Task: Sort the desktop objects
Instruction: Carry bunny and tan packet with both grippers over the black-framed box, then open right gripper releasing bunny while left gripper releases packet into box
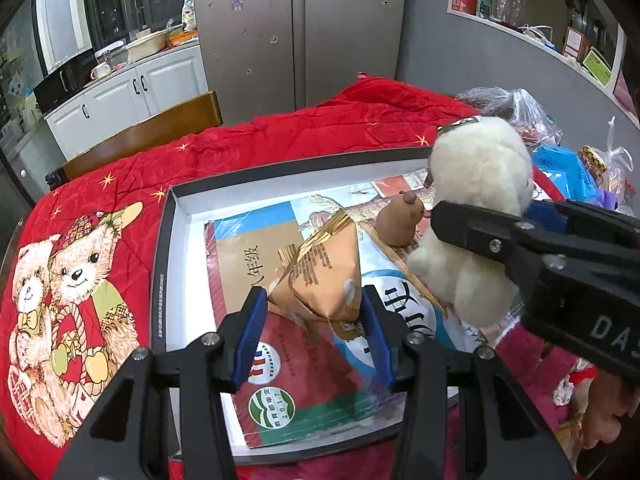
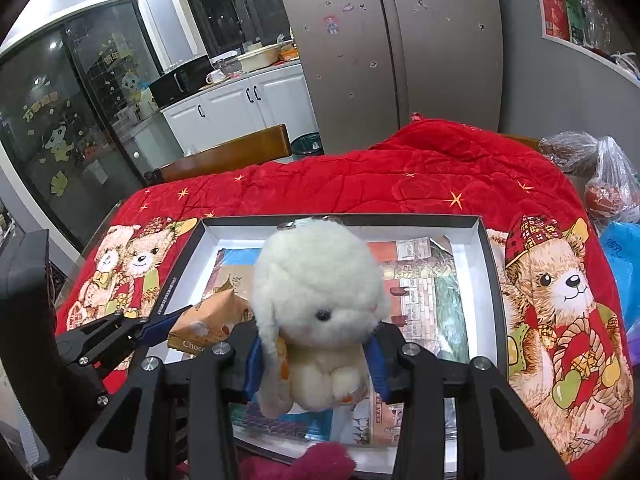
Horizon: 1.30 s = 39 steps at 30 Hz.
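My left gripper (image 1: 316, 328) is shut on an orange pyramid-shaped snack packet (image 1: 324, 272) and holds it over the books in a shallow black-rimmed white box (image 1: 176, 216). My right gripper (image 2: 316, 356) is shut on a white plush rabbit (image 2: 320, 296) above the same box (image 2: 490, 264). In the left wrist view the rabbit (image 1: 476, 208) and the right gripper's fingers (image 1: 480, 236) are at the right. In the right wrist view the packet (image 2: 208, 320) and the left gripper's fingers (image 2: 160, 326) are at the left. A small brown toy figure (image 1: 400, 220) stands on the books.
The box lies on a red quilt with teddy bears (image 1: 80, 280) covering the table. Plastic bags with goods (image 1: 520, 116) and a blue bag (image 1: 568, 172) are at the right. A wooden chair back (image 1: 152, 132) is behind the table. A dark pink fuzzy thing (image 2: 304, 464) lies at the near edge.
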### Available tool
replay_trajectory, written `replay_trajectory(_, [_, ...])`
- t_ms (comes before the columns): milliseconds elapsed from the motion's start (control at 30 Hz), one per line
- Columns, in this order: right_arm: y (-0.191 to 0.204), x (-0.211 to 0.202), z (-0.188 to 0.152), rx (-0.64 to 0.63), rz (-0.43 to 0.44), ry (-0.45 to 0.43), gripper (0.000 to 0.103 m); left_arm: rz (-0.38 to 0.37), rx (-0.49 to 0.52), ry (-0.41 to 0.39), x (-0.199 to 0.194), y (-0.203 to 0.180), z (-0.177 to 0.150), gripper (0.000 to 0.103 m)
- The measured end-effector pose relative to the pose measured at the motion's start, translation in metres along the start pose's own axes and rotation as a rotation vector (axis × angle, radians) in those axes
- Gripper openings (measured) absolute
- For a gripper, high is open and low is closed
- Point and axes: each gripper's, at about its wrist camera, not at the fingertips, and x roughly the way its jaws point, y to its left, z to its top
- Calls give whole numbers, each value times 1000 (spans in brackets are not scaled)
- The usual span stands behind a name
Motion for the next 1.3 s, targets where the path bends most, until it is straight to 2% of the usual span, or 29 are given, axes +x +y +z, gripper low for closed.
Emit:
replay_trajectory(100, [2, 1, 0, -5, -12, 4, 43, -20, -20, 9, -1, 3, 1, 52])
replay_trajectory(167, [1, 0, 1, 4, -1, 8, 44, -21, -19, 17, -1, 3, 1, 72])
replay_trajectory(233, [-1, -1, 2, 20, 16, 11, 51, -5, -20, 5, -2, 3, 2, 77])
replay_trajectory(267, [-2, -3, 2, 27, 23, 4, 58, 1, -19, 3, -3, 3, 2, 79])
replay_trajectory(300, [-3, -5, 3, 31, 23, -8, 65, 4, -16, 6, -3, 3, 3, 79])
replay_trajectory(400, [-2, -18, 6, 26, 9, -49, 75, 6, -19, -6, -7, 4, 4, 80])
replay_trajectory(600, [-8, -37, 12, 39, 12, -97, 78, 18, -33, -9, -9, 8, 5, 81])
replay_trajectory(767, [-11, -36, 13, 60, 42, -91, 78, 16, -47, -9, -8, 11, 6, 81])
replay_trajectory(1300, [-8, -38, 13, 43, 51, -84, 78, 27, -64, -33, -20, 17, 9, 81])
